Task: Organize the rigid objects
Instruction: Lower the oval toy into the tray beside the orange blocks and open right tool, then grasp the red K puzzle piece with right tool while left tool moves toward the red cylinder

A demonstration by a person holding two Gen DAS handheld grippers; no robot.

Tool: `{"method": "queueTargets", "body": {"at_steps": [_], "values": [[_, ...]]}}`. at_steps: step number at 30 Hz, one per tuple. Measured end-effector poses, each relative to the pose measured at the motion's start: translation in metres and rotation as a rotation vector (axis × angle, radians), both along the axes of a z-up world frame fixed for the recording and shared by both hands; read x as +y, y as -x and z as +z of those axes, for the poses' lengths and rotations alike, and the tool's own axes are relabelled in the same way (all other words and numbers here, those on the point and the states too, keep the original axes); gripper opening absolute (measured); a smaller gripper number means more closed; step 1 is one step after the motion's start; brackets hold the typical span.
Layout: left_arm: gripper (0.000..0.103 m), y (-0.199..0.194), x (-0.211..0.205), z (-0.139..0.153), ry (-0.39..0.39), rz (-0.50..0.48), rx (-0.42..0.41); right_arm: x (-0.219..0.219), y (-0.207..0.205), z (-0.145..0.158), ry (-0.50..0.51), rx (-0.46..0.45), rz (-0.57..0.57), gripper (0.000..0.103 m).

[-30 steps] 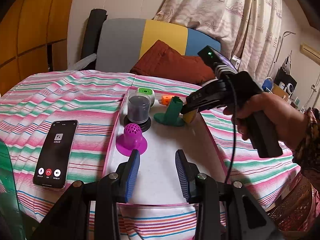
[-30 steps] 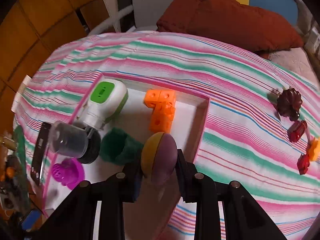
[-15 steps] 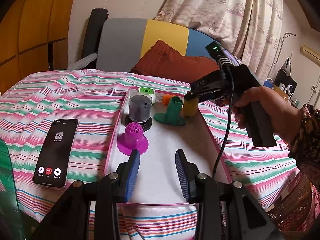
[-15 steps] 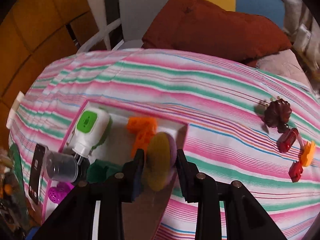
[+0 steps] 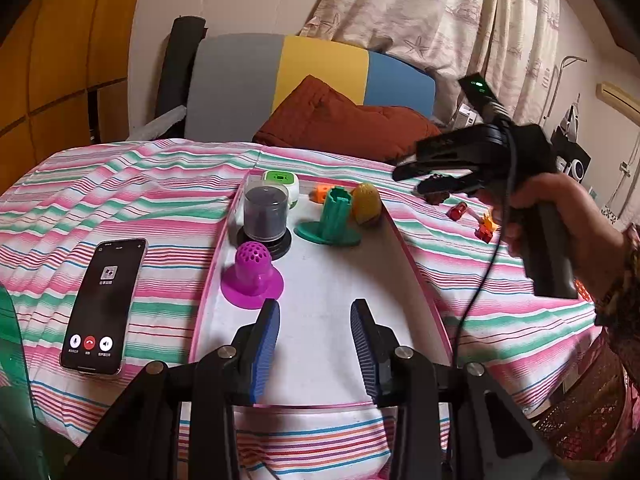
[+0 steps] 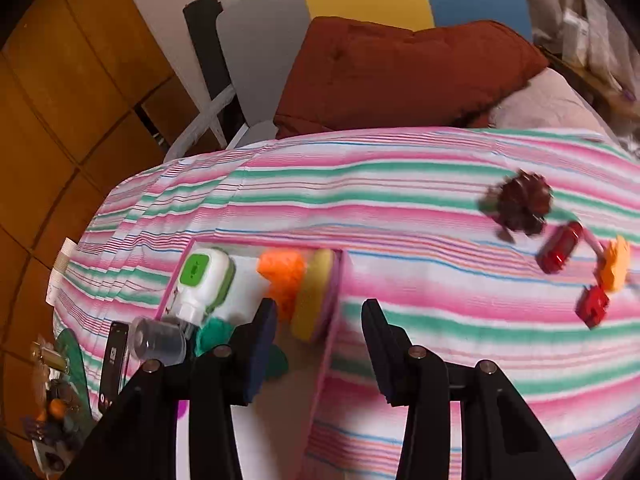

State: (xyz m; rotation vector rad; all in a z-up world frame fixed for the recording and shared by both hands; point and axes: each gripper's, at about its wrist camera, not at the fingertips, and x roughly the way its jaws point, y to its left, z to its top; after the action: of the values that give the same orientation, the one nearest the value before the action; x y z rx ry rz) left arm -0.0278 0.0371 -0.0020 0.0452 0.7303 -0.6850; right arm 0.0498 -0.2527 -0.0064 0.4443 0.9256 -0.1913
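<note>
1. The pink-rimmed tray [image 5: 404,248] lies on the striped cloth [image 5: 120,208] as my collecting place.
2. My left gripper [image 5: 314,344] hovers released over the tray's near end, holding nothing.
3. My right gripper [image 6: 320,340] is spread wide and empty, aimed toward the loose toys.
4. The yellow-and-purple egg toy [image 5: 365,205] leans against the tray's right wall, beside the green stand [image 5: 334,220].
5. The red toy car [image 6: 560,247] waits outside, probably next.
</note>
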Motion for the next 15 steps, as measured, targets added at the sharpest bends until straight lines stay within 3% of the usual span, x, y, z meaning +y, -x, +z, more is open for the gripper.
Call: {"method": "queueTargets", "body": {"at_steps": [8,15], "values": [[0.037,0.009,-0.016,0.003,-0.013,-0.046,-0.011,-0.035,0.059,-0.023,-0.009,0.09,-0.064,0.045],[0.037,0.014,-0.038,0.009,-0.019,-0.102,-0.01,-0.108,0.123,-0.045,-0.082,0.172,-0.276,0.045]]}}
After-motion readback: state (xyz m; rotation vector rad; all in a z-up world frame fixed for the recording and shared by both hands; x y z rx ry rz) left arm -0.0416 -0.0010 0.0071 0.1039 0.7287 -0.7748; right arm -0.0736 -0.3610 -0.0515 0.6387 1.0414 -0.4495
